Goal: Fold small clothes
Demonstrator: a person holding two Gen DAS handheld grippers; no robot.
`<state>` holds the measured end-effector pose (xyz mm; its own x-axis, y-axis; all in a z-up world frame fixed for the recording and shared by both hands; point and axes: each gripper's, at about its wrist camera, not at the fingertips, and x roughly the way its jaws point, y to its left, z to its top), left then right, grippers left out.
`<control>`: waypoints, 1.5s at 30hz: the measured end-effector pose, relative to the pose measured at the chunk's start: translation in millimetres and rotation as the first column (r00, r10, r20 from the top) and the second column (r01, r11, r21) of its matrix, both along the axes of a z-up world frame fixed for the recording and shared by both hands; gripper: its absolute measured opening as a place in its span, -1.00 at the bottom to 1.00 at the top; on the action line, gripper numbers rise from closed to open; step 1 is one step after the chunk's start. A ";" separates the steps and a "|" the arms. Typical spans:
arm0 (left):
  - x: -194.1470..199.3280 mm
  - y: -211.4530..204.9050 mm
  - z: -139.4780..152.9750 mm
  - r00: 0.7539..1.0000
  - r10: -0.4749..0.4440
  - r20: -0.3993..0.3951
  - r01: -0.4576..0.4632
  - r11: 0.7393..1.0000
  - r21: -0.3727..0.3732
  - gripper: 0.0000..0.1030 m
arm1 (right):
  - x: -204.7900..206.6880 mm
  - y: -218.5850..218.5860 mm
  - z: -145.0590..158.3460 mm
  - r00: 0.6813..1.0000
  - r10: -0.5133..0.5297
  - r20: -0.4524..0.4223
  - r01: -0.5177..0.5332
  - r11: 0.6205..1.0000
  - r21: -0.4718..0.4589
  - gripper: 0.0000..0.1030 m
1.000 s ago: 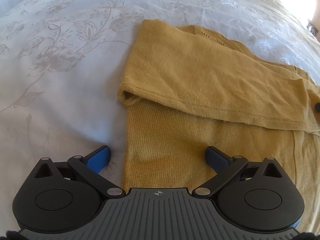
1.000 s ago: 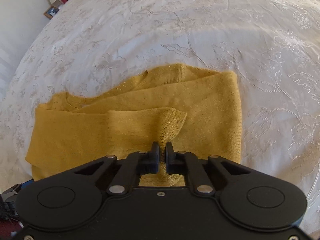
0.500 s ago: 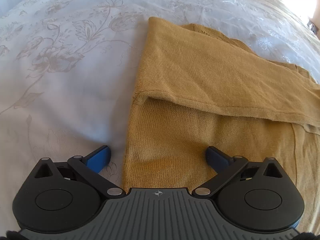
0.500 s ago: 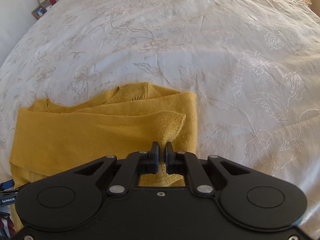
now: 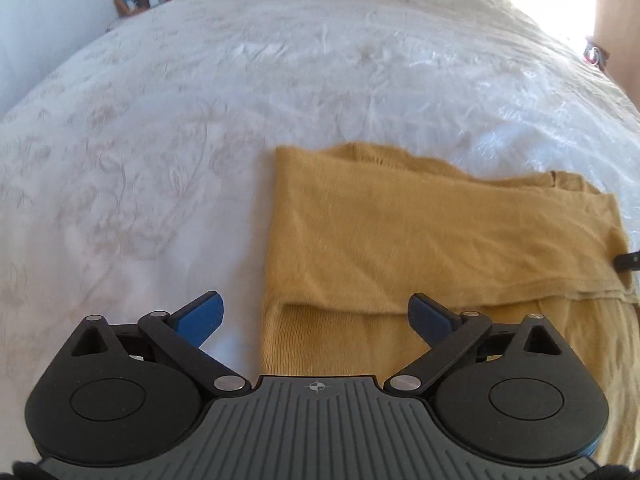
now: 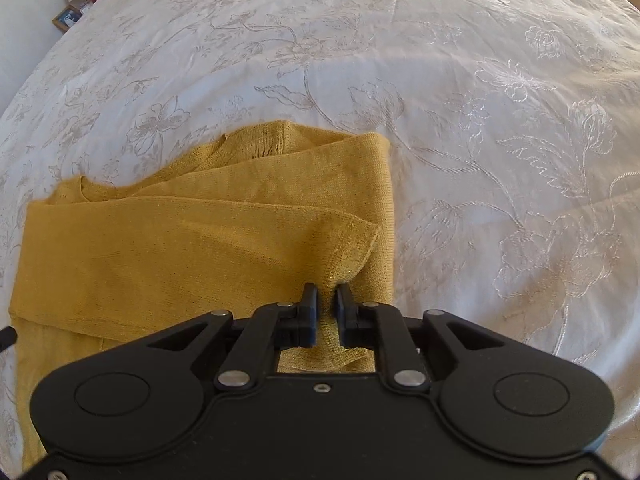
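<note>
Left gripper (image 5: 314, 316): jaws spread wide — holding nothing.
Right gripper (image 6: 327, 300): jaws pinching the mustard knit top (image 6: 200, 248).
Bed (image 6: 480, 120): carries it.

Mustard-yellow knit garment (image 5: 420, 240) (image 6: 192, 248) lay partly folded on the white bedspread, one flap doubled across its body, its corner lifted.

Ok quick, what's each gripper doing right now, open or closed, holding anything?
Left gripper: open, holding nothing, over the near edge of the mustard knit sweater.
Right gripper: closed on a fold of the sweater.
</note>
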<state>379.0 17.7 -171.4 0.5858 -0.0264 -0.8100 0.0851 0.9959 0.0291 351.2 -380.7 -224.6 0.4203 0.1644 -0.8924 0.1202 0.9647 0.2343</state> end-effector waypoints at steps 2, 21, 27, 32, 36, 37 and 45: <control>12.7 -5.3 6.5 0.999 -0.019 0.027 0.019 1.000 0.007 0.94 | -0.3 -0.3 -2.3 1.000 -0.003 -0.002 0.003 1.000 0.002 -0.59; 110.6 35.6 -51.3 0.984 0.159 -0.085 -0.150 0.984 0.098 1.00 | -2.4 7.8 24.7 0.987 0.066 0.144 -0.049 0.991 -0.121 0.38; 120.9 41.6 -58.6 0.981 0.164 -0.102 -0.159 0.986 0.058 1.00 | 29.0 7.8 2.0 0.992 0.074 0.102 -0.059 0.988 -0.140 0.38; 123.2 46.3 -62.5 0.981 0.160 -0.108 -0.159 0.987 0.022 1.00 | 37.4 -27.0 -21.7 0.995 -0.073 0.065 0.078 0.994 -0.079 0.49; 125.7 49.5 -63.5 0.982 0.153 -0.115 -0.153 0.988 0.010 1.00 | 35.3 -36.0 -10.8 0.988 -0.137 0.067 0.142 0.987 -0.077 0.52; 125.6 49.6 -63.7 0.982 0.153 -0.113 -0.153 0.988 0.010 1.00 | 34.5 -36.1 -6.8 0.987 -0.140 0.082 0.146 0.987 -0.073 0.52; 121.9 48.2 -63.7 0.982 0.165 -0.091 -0.165 0.986 0.001 1.00 | 52.2 -30.3 -25.7 0.995 -0.086 0.041 0.091 0.986 -0.139 0.77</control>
